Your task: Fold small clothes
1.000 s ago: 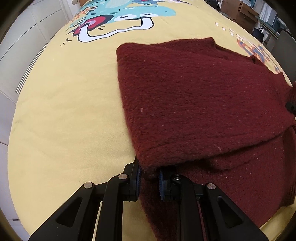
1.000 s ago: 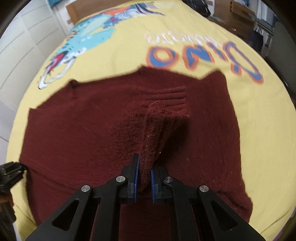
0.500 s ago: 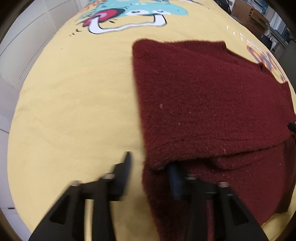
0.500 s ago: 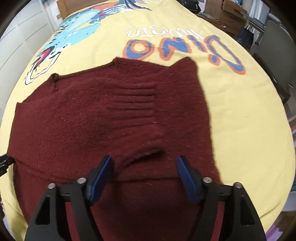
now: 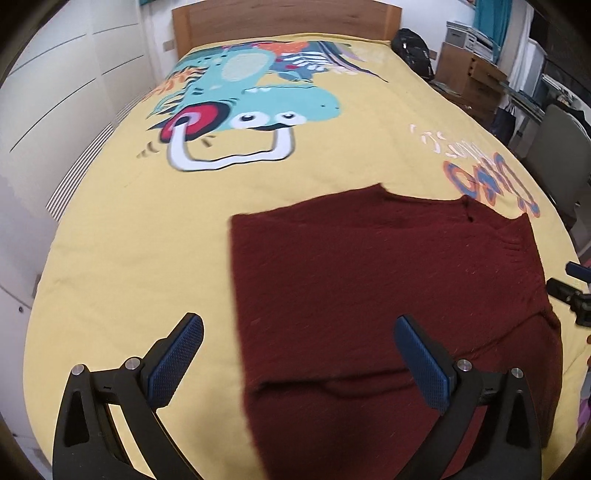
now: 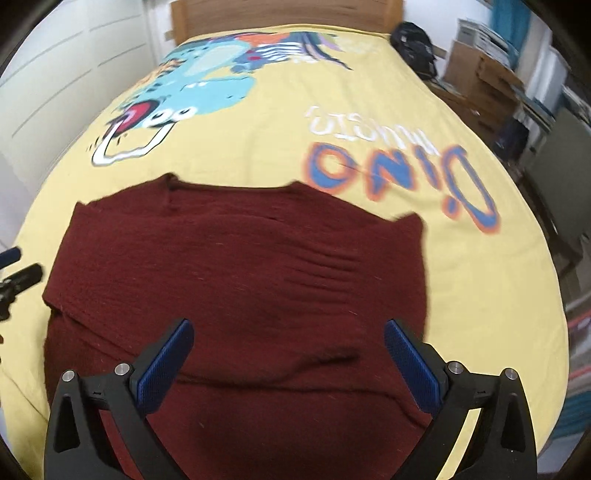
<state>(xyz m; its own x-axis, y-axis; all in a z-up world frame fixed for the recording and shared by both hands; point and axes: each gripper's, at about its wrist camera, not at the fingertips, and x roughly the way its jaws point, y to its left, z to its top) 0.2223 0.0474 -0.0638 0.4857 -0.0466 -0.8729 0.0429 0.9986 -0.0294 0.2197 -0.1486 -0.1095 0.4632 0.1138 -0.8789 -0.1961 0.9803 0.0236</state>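
Note:
A dark red knitted sweater (image 5: 388,288) lies folded on the yellow bedspread (image 5: 129,258). It also shows in the right wrist view (image 6: 236,280), with a ribbed cuff lying across its right part. My left gripper (image 5: 299,362) is open and empty, raised above the sweater's near left edge. My right gripper (image 6: 288,363) is open and empty, raised above the sweater's near middle. The right gripper's tip shows at the right edge of the left wrist view (image 5: 572,291).
The bedspread carries a dinosaur print (image 5: 251,110) and blue-orange lettering (image 6: 402,173). A wooden headboard (image 5: 284,22) stands at the far end. White cupboards (image 5: 55,110) are on the left. Cardboard boxes (image 5: 469,70) and a grey chair (image 5: 557,144) stand on the right.
Both grippers let go of the sweater, opened wide and pulled up and back. The folded flaps now lie flat on the sweater.

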